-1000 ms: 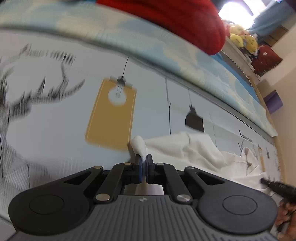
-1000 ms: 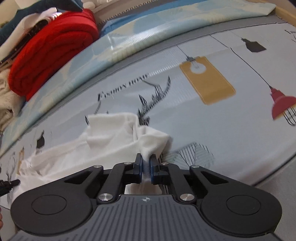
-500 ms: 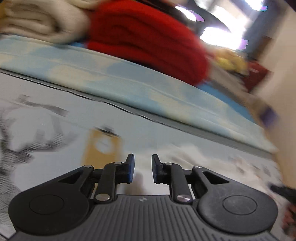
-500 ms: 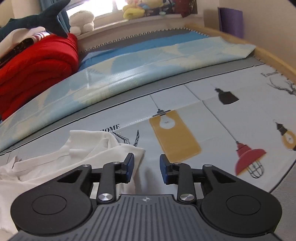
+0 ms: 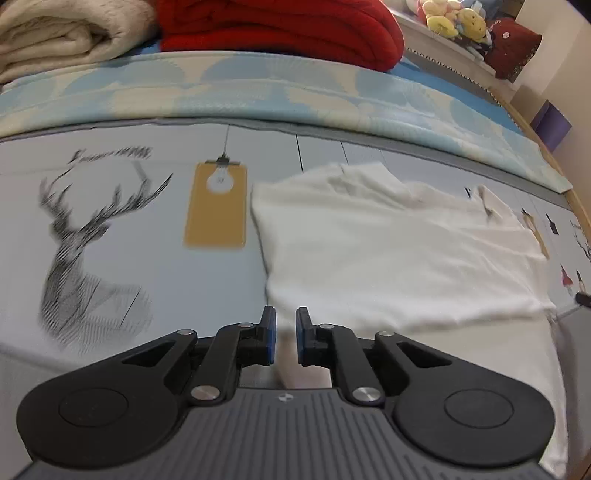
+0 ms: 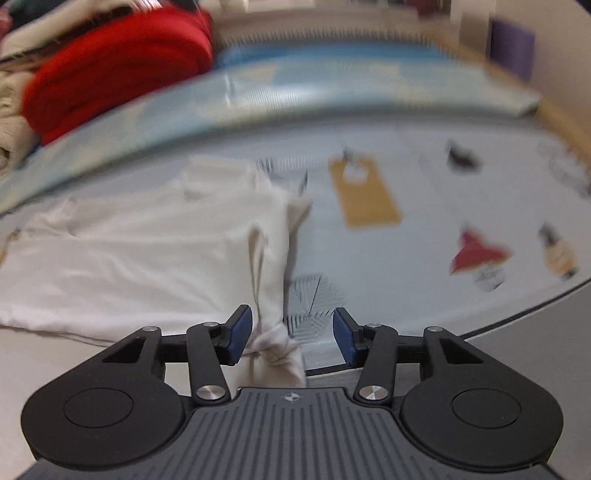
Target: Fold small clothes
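A small white shirt [image 5: 388, 251] lies spread on the printed grey mat [image 5: 129, 221]; it also shows in the right wrist view [image 6: 140, 258]. My left gripper [image 5: 282, 332] is open with a narrow gap, at the shirt's near left corner; a strip of white cloth lies between the jaws, not clamped. My right gripper [image 6: 291, 332] is wide open at the shirt's near right corner, where a bunched fold of cloth [image 6: 273, 350] lies loose between the jaws.
A red folded blanket [image 5: 280, 29] and a cream blanket [image 5: 62, 33] lie behind a blue patterned sheet [image 5: 258, 88]. Plush toys [image 5: 454, 22] sit on the back ledge. A purple block [image 5: 552, 125] stands at the right. The mat's near edge [image 6: 517, 314] curves at the right.
Both grippers have let go of the shirt corners and opened; the right opened wider. The shirt now lies spread flat. Both cameras have pulled back toward the near edge.
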Demonstrator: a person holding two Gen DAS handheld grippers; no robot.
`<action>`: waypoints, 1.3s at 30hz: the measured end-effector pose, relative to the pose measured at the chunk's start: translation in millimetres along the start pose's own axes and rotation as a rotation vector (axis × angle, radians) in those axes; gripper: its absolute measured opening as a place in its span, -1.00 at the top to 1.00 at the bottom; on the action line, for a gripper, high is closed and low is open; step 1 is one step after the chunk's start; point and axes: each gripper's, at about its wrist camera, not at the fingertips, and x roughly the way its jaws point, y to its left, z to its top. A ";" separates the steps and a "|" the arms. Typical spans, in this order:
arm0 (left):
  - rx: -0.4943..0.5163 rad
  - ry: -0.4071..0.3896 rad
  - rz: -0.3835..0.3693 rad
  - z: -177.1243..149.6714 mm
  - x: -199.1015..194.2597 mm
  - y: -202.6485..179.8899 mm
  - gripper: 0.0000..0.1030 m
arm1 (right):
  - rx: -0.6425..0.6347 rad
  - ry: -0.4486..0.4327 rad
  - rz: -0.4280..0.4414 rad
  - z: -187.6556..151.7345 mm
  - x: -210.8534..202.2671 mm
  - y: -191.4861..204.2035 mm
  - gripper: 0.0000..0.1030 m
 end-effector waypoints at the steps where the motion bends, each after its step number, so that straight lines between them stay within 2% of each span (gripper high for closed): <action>1: -0.011 0.010 0.000 -9.3 -12.3 1.0 0.78 | 0.000 -0.021 0.013 -1.1 -19.3 -2.1 0.01; 6: -0.081 0.036 -0.037 -63.5 -67.4 6.0 0.78 | 0.049 -0.092 0.076 -29.2 -102.4 -12.0 0.01; 10: -0.049 0.028 -0.063 -115.5 -98.7 -4.5 0.78 | 0.085 -0.113 0.098 -71.8 -148.9 -11.9 0.01; 13: -0.031 0.048 -0.099 -156.7 -107.0 -5.1 0.70 | 0.056 -0.095 0.090 -108.0 -170.5 -6.8 0.01; 15: -0.061 0.112 -0.106 -180.4 -103.5 2.8 0.70 | 0.026 -0.059 0.084 -132.4 -173.3 -7.2 0.01; 19: -0.060 0.172 -0.040 -206.6 -96.2 14.3 0.68 | 0.000 0.055 0.068 -176.1 -167.5 -11.4 0.01; 21: -0.085 0.204 -0.048 -211.2 -90.5 20.2 0.50 | -0.033 0.099 0.049 -188.6 -163.6 -11.3 0.01; 22: -0.093 0.216 -0.055 -212.3 -88.3 20.7 0.33 | -0.041 0.116 0.040 -192.9 -161.1 -12.2 -0.02; 24: -0.083 0.235 -0.054 -215.3 -84.3 17.8 0.16 | -0.019 0.155 0.030 -197.1 -153.8 -17.3 -0.06; 25: -0.074 0.244 -0.054 -217.5 -81.5 15.9 0.15 | -0.001 0.175 0.030 -199.2 -149.7 -20.0 -0.06; 28: -0.056 0.284 -0.048 -227.8 -73.5 10.9 0.15 | 0.019 0.228 0.022 -206.3 -139.8 -22.1 -0.06; 32: -0.042 0.321 -0.013 -243.7 -65.9 9.1 0.15 | -0.034 0.288 0.022 -215.3 -128.2 -19.1 -0.06; 36: -0.030 0.303 -0.010 -249.8 -65.8 9.1 0.20 | -0.102 0.299 0.013 -221.5 -126.9 -10.1 -0.06; 37: -0.021 0.299 -0.007 -250.8 -66.2 8.8 0.28 | -0.101 0.301 0.012 -221.5 -127.0 -9.7 -0.06; 38: -0.010 0.296 -0.008 -251.7 -66.9 6.9 0.50 | -0.094 0.303 0.013 -221.4 -127.2 -9.9 -0.04; 39: -0.001 0.297 -0.022 -252.5 -67.7 5.1 0.62 | -0.088 0.304 0.015 -221.3 -127.7 -10.0 0.09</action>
